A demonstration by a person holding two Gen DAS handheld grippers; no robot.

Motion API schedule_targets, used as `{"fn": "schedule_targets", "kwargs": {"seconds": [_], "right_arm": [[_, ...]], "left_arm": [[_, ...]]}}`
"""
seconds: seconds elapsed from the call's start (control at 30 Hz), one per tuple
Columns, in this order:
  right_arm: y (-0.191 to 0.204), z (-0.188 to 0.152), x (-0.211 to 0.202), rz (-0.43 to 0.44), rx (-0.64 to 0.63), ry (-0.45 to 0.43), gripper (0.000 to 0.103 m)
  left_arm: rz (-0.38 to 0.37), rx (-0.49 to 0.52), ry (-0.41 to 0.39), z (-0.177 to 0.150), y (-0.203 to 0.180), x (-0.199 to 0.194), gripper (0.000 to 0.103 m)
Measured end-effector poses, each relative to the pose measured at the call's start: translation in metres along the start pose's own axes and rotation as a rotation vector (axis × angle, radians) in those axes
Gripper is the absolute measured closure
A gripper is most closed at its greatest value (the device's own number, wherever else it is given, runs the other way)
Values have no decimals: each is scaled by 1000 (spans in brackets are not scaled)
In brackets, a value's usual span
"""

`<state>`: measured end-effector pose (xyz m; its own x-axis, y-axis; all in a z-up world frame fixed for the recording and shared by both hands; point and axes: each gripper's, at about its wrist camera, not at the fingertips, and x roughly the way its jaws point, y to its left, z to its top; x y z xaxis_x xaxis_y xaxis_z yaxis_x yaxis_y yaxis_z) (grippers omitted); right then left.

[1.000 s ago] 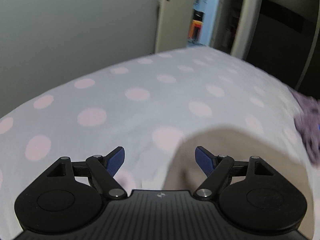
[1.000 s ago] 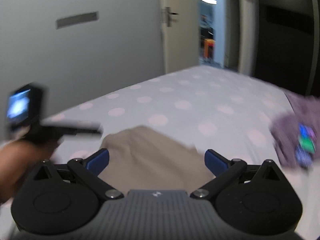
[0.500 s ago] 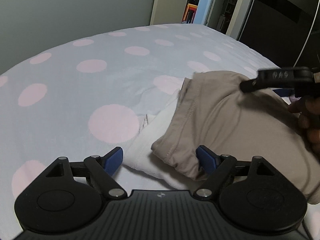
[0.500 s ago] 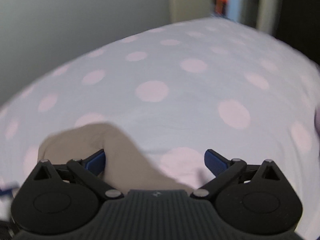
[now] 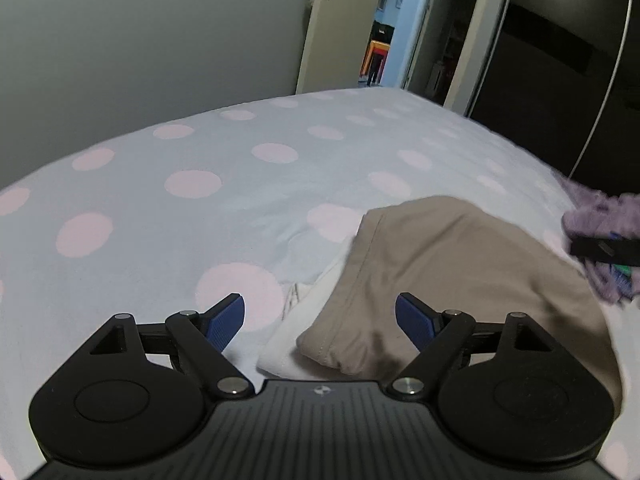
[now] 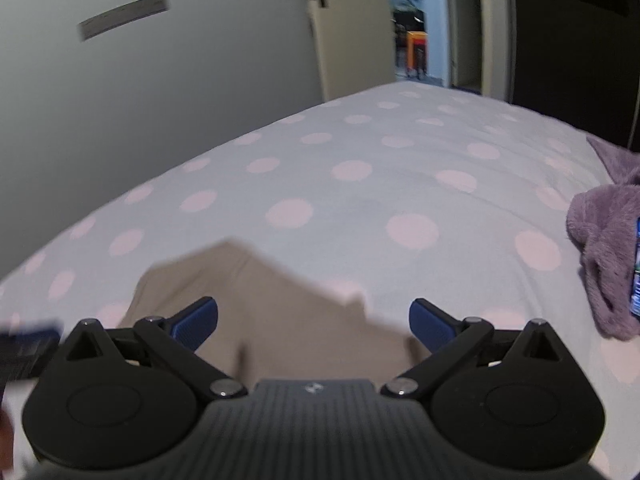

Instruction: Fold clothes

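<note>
A folded beige garment [image 5: 460,272] lies on the dotted bed, on top of a white garment [image 5: 308,328] whose edge shows at its left. My left gripper [image 5: 319,312] is open just above the beige garment's near left corner, its pads clear of the cloth. My right gripper [image 6: 312,318] is also open and hovers over the same beige garment [image 6: 260,300], nothing pinched. A black part of the right gripper [image 5: 604,250] shows at the right edge of the left wrist view. The left gripper [image 6: 24,344] is a blur at the left edge of the right wrist view.
The bed sheet [image 5: 240,184] is pale grey-blue with pink dots. A purple fuzzy garment [image 6: 604,240] lies at the bed's right side with a small colourful object [image 6: 636,276] on it. Beyond the bed are a grey wall, an open door [image 5: 320,28] and a dark wardrobe [image 5: 560,80].
The right gripper has drawn off the beige garment's top toward the right edge of the left view. The right view has swung back, so the garment sits between its fingers and the purple garment shows again.
</note>
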<state>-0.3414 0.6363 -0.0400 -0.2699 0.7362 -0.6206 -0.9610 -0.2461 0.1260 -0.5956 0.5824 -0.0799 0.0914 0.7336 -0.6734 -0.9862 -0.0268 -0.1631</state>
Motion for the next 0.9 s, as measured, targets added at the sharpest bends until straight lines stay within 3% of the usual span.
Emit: {"fn": "schedule_targets", "kwargs": {"seconds": [0.17, 0.3, 0.47, 0.6, 0.77, 0.9], "right_arm": [[11, -52, -33, -22, -57, 8, 1], [10, -80, -60, -56, -12, 17, 1], [25, -103, -74, -211, -8, 142, 1], [22, -106, -121, -139, 141, 69, 1], [49, -92, -161, -211, 143, 40, 0], [63, -82, -186, -234, 156, 22, 0]], "left_arm": [[-8, -72, 33, -1, 7, -1, 20], [-32, -16, 21, 0, -8, -26, 20], [-13, 42, 63, 2, -30, -56, 20], [-53, 110, 79, -2, -52, -86, 20], [20, 255, 134, -9, -92, -111, 20], [63, 245, 135, -11, -104, -129, 20]]}}
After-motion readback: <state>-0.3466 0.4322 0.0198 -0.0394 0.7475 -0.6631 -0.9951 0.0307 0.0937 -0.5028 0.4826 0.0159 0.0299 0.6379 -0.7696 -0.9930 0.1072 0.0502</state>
